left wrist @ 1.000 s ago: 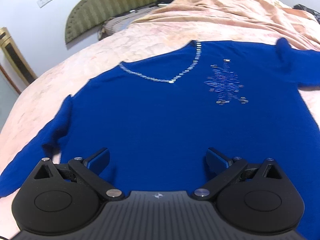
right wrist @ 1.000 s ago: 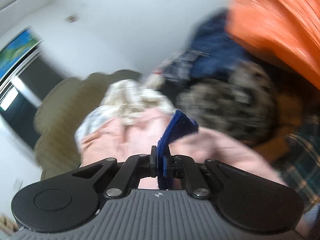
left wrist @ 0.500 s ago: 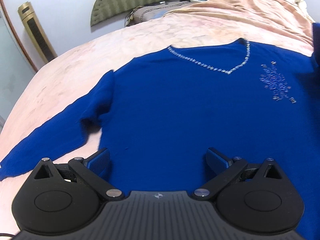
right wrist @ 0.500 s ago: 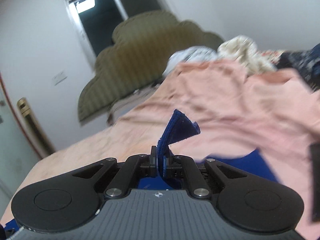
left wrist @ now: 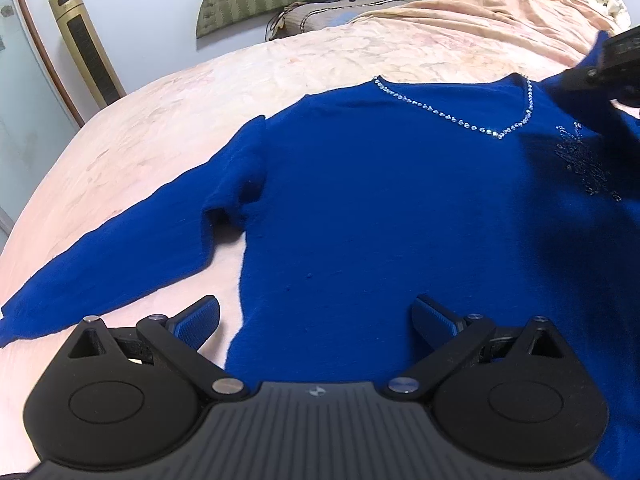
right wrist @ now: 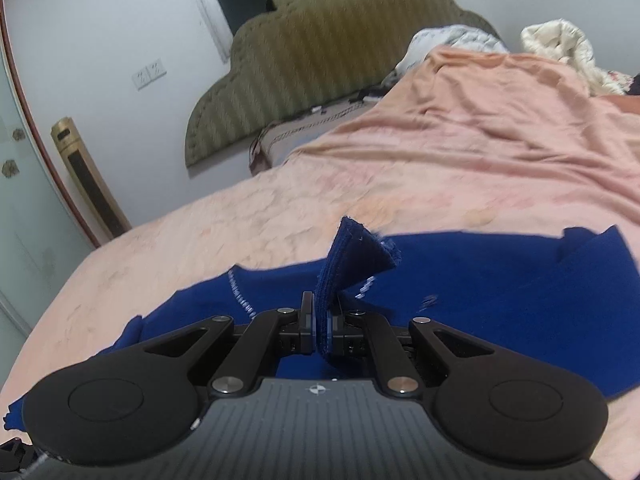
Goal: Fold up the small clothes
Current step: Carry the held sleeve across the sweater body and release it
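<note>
Bedroom setup, with a big bed covered in a pale peach, slightly crumpled bedspread (left wrist: 280, 76) taking up most of both views, and an olive-green scalloped padded headboard (right wrist: 320, 52) against the white wall behind it. Off to the left there's a tall gold tower unit with a dark panel (left wrist: 86, 44) standing by a frosted glass door, and a heap of pale bedding (right wrist: 560, 48) piled up at the far right end of the bed. Laid front-up on the bedspread is the royal-blue knit sweater with a sparkly rhinestone V-neckline (left wrist: 380, 208), body mostly flat, one long sleeve (left wrist: 132, 260) stretched out toward the lower left with a little bunching at the armpit. It's got a beaded star-ish motif (left wrist: 584, 160) on the chest, partly in shadow. The left gripper (left wrist: 316, 316) hangs just over the lower hem area with its blue-padded jaws spread wide and nothing between them. The right gripper (right wrist: 320, 320) is pinched tight on the other sleeve's ribbed cuff (right wrist: 352, 264), which sticks up past the fingertips, folded over at the top. In the left view you can see that gripper as a blurry dark shape at the upper right edge, over the sweater's shoulder, with blue fabric trailing from it.
</note>
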A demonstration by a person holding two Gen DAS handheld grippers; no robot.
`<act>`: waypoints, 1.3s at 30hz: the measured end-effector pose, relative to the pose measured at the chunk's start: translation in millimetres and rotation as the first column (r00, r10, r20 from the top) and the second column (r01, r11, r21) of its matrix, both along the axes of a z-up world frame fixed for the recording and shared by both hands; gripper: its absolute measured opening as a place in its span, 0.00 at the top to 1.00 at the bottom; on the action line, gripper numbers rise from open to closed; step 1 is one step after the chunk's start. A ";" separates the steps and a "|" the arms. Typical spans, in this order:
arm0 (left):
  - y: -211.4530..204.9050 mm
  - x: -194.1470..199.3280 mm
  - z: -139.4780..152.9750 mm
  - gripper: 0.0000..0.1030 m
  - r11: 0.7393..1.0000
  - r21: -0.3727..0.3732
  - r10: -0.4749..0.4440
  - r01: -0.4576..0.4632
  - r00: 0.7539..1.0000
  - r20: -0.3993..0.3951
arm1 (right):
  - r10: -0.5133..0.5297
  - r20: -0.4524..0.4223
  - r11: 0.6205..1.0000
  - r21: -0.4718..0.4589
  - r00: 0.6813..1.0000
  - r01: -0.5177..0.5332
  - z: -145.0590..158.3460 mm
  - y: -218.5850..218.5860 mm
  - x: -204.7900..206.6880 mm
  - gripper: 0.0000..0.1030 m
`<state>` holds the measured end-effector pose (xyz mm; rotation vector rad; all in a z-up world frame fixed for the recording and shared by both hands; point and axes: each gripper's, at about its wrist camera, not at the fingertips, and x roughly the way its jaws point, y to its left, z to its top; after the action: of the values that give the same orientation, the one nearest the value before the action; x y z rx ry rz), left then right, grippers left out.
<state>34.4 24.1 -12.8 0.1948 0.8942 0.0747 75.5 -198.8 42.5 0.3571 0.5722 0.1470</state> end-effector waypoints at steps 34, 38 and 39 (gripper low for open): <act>46.8 -6.9 -1.9 0.00 0.996 -0.027 0.091 -0.091 0.996 -0.010 | 0.254 -0.060 0.958 -0.118 0.965 -0.259 -22.2 176.3 58.8 0.88; 46.8 -9.0 -0.7 0.00 0.996 -0.017 0.093 -0.093 0.996 -0.009 | 0.333 -0.096 0.942 -0.009 0.938 -0.335 -28.1 173.1 62.7 0.48; 47.2 -9.5 -0.6 0.00 0.995 -0.015 0.096 -0.096 0.995 -0.009 | 0.341 -0.078 0.940 0.044 0.937 -0.338 -25.6 166.0 60.3 0.49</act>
<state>24.9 71.3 -13.3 0.1375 0.9117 0.1565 135.8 -32.9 16.9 0.2923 0.7136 0.4763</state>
